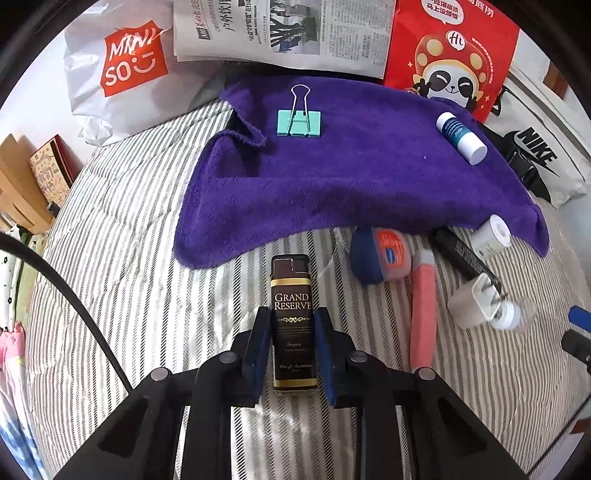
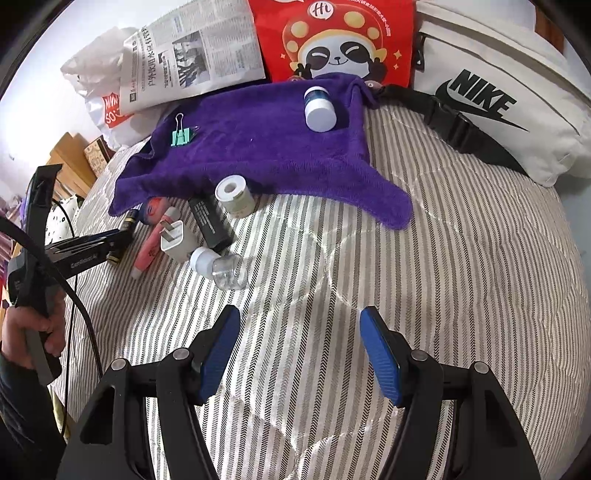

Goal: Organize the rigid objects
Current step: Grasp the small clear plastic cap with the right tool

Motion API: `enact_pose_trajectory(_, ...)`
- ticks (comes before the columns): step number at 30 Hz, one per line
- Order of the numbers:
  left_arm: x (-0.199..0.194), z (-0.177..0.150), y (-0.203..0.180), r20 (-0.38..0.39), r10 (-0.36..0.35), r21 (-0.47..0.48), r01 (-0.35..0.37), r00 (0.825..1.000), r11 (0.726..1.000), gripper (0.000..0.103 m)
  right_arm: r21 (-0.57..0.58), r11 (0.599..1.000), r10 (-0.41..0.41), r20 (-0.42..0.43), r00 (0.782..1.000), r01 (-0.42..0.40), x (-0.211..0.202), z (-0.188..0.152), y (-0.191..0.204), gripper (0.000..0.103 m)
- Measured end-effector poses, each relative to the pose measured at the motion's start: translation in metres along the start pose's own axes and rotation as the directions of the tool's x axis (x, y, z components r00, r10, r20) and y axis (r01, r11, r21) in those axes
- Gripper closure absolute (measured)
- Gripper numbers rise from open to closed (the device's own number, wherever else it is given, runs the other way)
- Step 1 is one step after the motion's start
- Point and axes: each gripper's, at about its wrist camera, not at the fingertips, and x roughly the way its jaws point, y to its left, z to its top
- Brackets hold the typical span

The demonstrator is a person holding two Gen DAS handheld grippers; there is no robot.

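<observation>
My left gripper (image 1: pixel 292 314) is shut on a dark brown "Grand Reserve" lighter (image 1: pixel 293 291) that lies on the striped bedspread (image 1: pixel 140 258), just below the purple towel (image 1: pixel 351 177). On the towel lie a mint binder clip (image 1: pixel 299 123) and a white and blue tube (image 1: pixel 461 138). To the right of the lighter sit a blue-lidded jar (image 1: pixel 380 260), a pink tube (image 1: pixel 424 314), a white charger plug (image 1: pixel 474 304), a black stick (image 1: pixel 461 254) and a white roll (image 1: pixel 493 236). My right gripper (image 2: pixel 301 321) hangs open over bare bedspread, with a small clear bottle (image 2: pixel 221 267) up and to its left.
Behind the towel lie a white Miniso bag (image 1: pixel 122 70), a newspaper (image 1: pixel 284 29) and a red panda bag (image 1: pixel 450 55). A white Nike bag (image 2: pixel 498 96) with a black strap fills the back right. Wooden furniture (image 1: pixel 18 184) stands beyond the bed's left edge. A hand (image 2: pixel 29 328) holds the left gripper.
</observation>
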Motion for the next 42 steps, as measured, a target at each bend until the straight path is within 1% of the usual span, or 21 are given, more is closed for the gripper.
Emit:
enact_pose_trajectory(4, 0.001, 0.000, -0.002, 0.014, 0.008, 0.019, -0.008, 1.000, 1.000, 0.077, 0.000, 1.000, -0.002, -0.010, 1.000, 0.002, 0.005, 0.001, 0.000, 0.036)
enact_pose_trajectory(7, 0.000, -0.001, 0.000, 0.040, 0.010, 0.033, -0.011, 0.999, 0.999, 0.077, -0.005, 1.000, 0.006, -0.019, 1.000, -0.006, 0.008, 0.002, 0.003, 0.036)
enact_pose_trajectory(11, 0.000, -0.001, 0.003, 0.044, -0.015, 0.035, 0.013, 0.999, 0.999, 0.079, -0.027, 0.999, 0.030, -0.023, 0.999, -0.031, 0.014, 0.005, 0.012, 0.036)
enact_pose_trajectory(14, 0.000, -0.001, 0.004, 0.047, -0.025, 0.033, 0.024, 0.999, 0.999, 0.079, -0.066, 0.996, 0.065, -0.011, 0.998, -0.066, 0.016, 0.010, 0.023, 0.036)
enact_pose_trajectory(16, 0.000, -0.001, 0.003, 0.050, -0.016, 0.034, 0.014, 0.999, 0.999, 0.079, -0.108, 0.991, 0.075, 0.006, 0.997, -0.074, 0.020, 0.014, 0.032, 0.036)
enact_pose_trajectory(17, 0.000, -0.002, 0.002, 0.052, -0.009, 0.036, 0.007, 0.999, 0.999, 0.079, -0.128, 0.990, 0.066, 0.013, 0.998, -0.063, 0.023, 0.015, 0.036, 0.038)
enact_pose_trajectory(19, 0.000, -0.001, 0.001, 0.057, -0.007, 0.034, 0.005, 0.998, 0.999, 0.079, -0.167, 0.986, 0.036, 0.025, 0.999, -0.031, 0.031, 0.015, 0.043, 0.047)
enact_pose_trajectory(20, 0.000, -0.001, 0.002, 0.060, -0.010, 0.032, 0.008, 0.998, 0.999, 0.079, -0.175, 0.984, 0.022, 0.019, 1.000, -0.019, 0.035, 0.015, 0.045, 0.053)
enact_pose_trajectory(21, 0.000, -0.001, 0.002, 0.062, -0.012, 0.032, 0.010, 0.998, 0.999, 0.079, -0.179, 0.984, 0.017, 0.012, 1.000, -0.015, 0.038, 0.015, 0.045, 0.055)
enact_pose_trajectory(22, 0.000, -0.002, 0.002, 0.064, -0.013, 0.032, 0.011, 0.998, 0.999, 0.079, -0.178, 0.984, 0.017, 0.012, 1.000, -0.015, 0.042, 0.014, 0.045, 0.055)
enact_pose_trajectory(25, -0.001, -0.003, 0.002, 0.071, -0.011, 0.029, 0.009, 0.997, 1.000, 0.079, -0.180, 0.984, 0.016, 0.046, 0.999, -0.007, 0.044, 0.015, 0.046, 0.055)
enact_pose_trajectory(31, -0.001, -0.004, 0.003, 0.082, -0.014, 0.029, 0.011, 0.997, 1.000, 0.079, -0.194, 0.981, 0.003, 0.132, 0.991, 0.023, 0.049, 0.014, 0.051, 0.055)
enact_pose_trajectory(33, -0.002, -0.005, 0.003, 0.084, -0.014, 0.026, 0.012, 0.996, 1.000, 0.079, -0.206, 0.978, -0.008, 0.148, 0.989, 0.039, 0.050, 0.015, 0.055, 0.059)
enact_pose_trajectory(34, -0.002, -0.005, 0.003, 0.085, -0.013, 0.027, 0.011, 0.996, 1.000, 0.079, -0.218, 0.975, -0.018, 0.155, 0.988, 0.052, 0.051, 0.016, 0.058, 0.062)
enact_pose_trajectory(36, -0.002, -0.005, 0.002, 0.086, -0.010, 0.027, 0.008, 0.996, 1.000, 0.079, -0.222, 0.974, -0.014, 0.158, 0.987, 0.049, 0.052, 0.018, 0.059, 0.085)
enact_pose_trajectory(40, -0.002, -0.005, 0.002, 0.085, -0.012, 0.023, 0.010, 0.996, 1.000, 0.079, -0.197, 0.980, 0.008, 0.131, 0.991, 0.018, 0.048, 0.019, 0.053, 0.085)
enact_pose_trajectory(42, -0.002, -0.004, 0.002, 0.086, -0.011, 0.025, 0.009, 0.996, 1.000, 0.079, -0.189, 0.981, -0.004, 0.135, 0.991, 0.030, 0.045, 0.016, 0.049, 0.085)
